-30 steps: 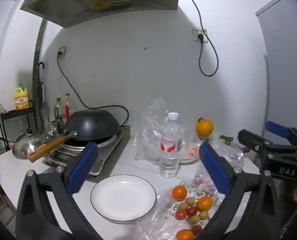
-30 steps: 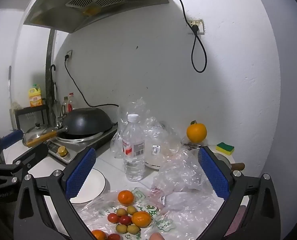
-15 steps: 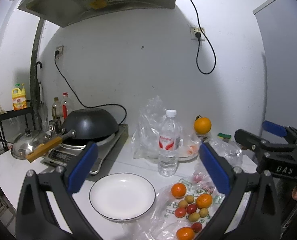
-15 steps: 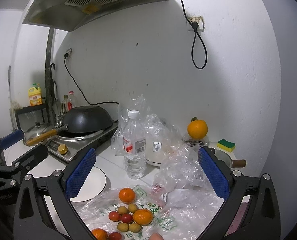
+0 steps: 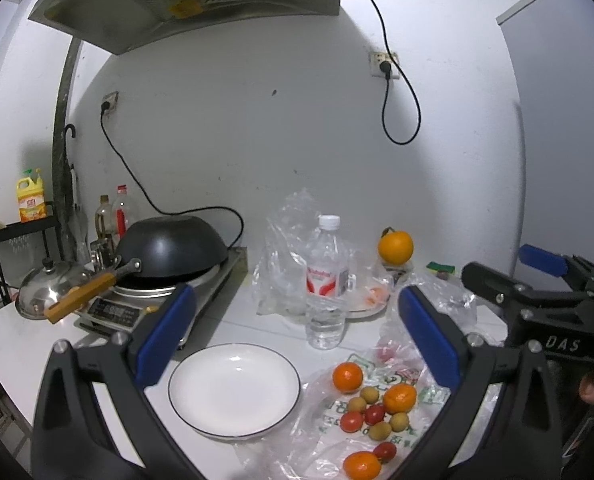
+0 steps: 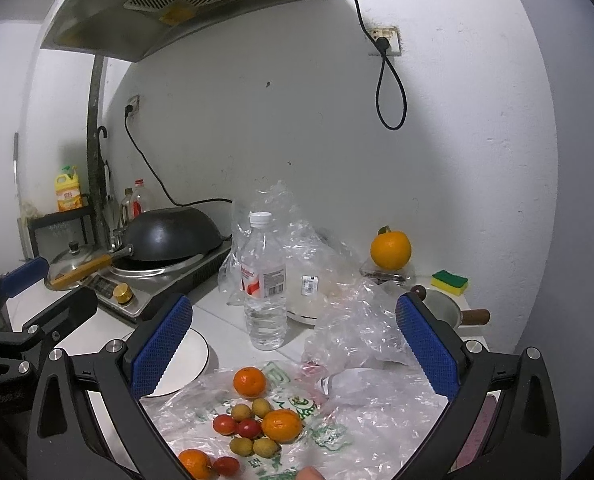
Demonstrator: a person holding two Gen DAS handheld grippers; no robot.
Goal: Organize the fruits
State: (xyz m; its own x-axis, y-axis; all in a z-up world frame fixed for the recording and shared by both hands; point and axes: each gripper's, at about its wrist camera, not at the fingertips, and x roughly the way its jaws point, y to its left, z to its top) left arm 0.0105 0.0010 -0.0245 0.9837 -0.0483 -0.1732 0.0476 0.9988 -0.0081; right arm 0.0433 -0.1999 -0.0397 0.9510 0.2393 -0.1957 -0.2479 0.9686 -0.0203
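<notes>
Both claws wide apart, nothing gripped: left claw (image 5: 297,332), right claw (image 6: 293,340), lowest orange (image 6: 195,464) part-hidden behind claw finger at frame btm, plate (image 6: 193,356) half cut off.

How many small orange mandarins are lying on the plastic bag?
3: one small orange mandarin nearest the white plate, one mid-cluster, one at the front edge. Crumpled plastic could hide more.

Small oranges (image 5: 347,377), red cherry tomatoes (image 5: 351,421) and pale longans (image 5: 379,431) lie clustered on a flattened plastic bag (image 5: 393,372), low between the left claw's (image 5: 295,342) fingers.
</notes>
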